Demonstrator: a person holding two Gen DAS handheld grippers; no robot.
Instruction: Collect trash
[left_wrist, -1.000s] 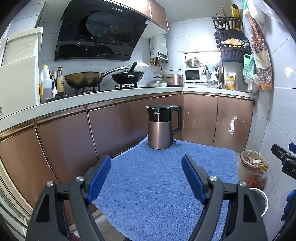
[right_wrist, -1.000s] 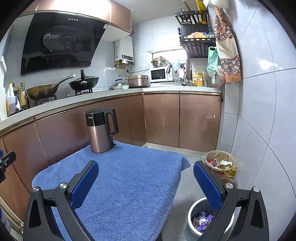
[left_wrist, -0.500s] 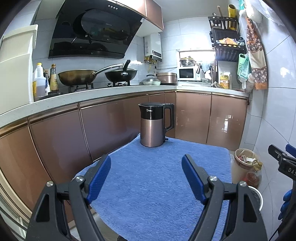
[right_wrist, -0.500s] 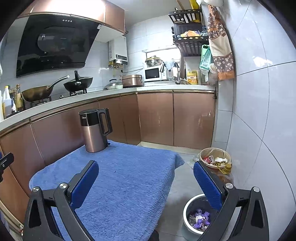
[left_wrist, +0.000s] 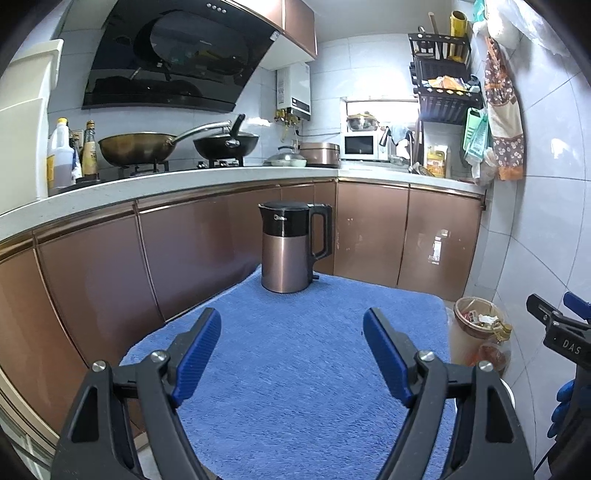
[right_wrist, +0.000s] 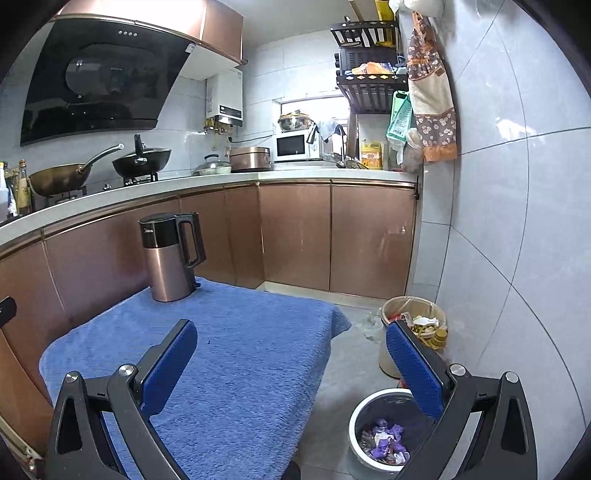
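Trash: purple wrappers (right_wrist: 384, 441) in white bin (right_wrist: 356, 417), floor, near right, just below right gripper (right_wrist: 291, 362); jaws wide, empty; the nearer hand by judgement. Left gripper (left_wrist: 291, 354) likewise wide, empty, over blue towel (left_wrist: 314, 350); none on it. Kettle (left_wrist: 286, 247) upright at far edge. Tan bin (right_wrist: 391, 308) far right; wrappers visible in right view alone.

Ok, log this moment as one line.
left tongs: open, empty | right tongs: open, empty | towel: only kettle on it | bin: wrappers inside | no trash held
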